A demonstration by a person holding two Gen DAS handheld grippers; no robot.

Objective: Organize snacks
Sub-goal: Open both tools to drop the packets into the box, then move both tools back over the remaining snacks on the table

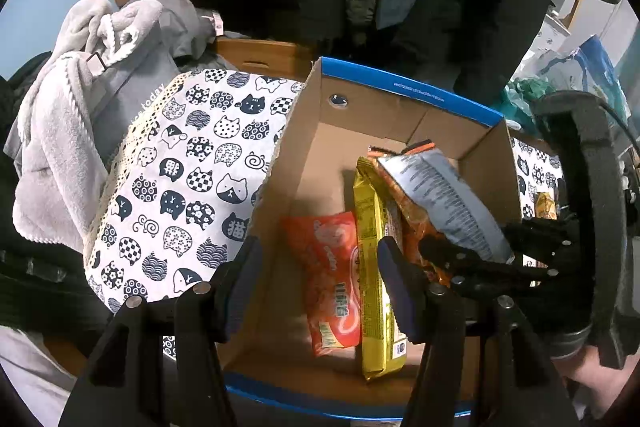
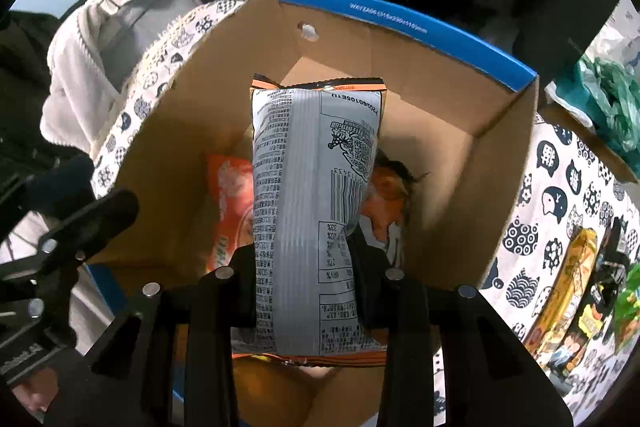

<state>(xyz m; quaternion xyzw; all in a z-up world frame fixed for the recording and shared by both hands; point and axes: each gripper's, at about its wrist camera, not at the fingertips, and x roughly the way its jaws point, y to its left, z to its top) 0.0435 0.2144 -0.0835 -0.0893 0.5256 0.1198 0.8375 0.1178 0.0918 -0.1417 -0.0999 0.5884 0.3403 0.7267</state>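
Snack bag (image 2: 312, 211) clamped between right gripper (image 2: 308, 291) fingers, over cardboard box (image 2: 460, 115); left gripper (image 1: 320, 283) wide open, holding nothing.

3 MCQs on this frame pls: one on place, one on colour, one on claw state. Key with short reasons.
1. Where is the grey-backed snack bag?
A. Flat on the cat-print cloth
B. Held over the open cardboard box
C. On the pile of clothes

2. What colour is the box's top rim?
A. Blue
B. Red
C. Green

3. What state is the left claw in?
A. Shut on the yellow packet
B. Shut on the box wall
C. Open, holding nothing

Key:
1 B: the right claw is clamped on the bag above the box interior.
2 A: a blue band runs along the rim in both views.
3 C: its fingers stand apart over the box, with the orange packet and yellow packet lying below.
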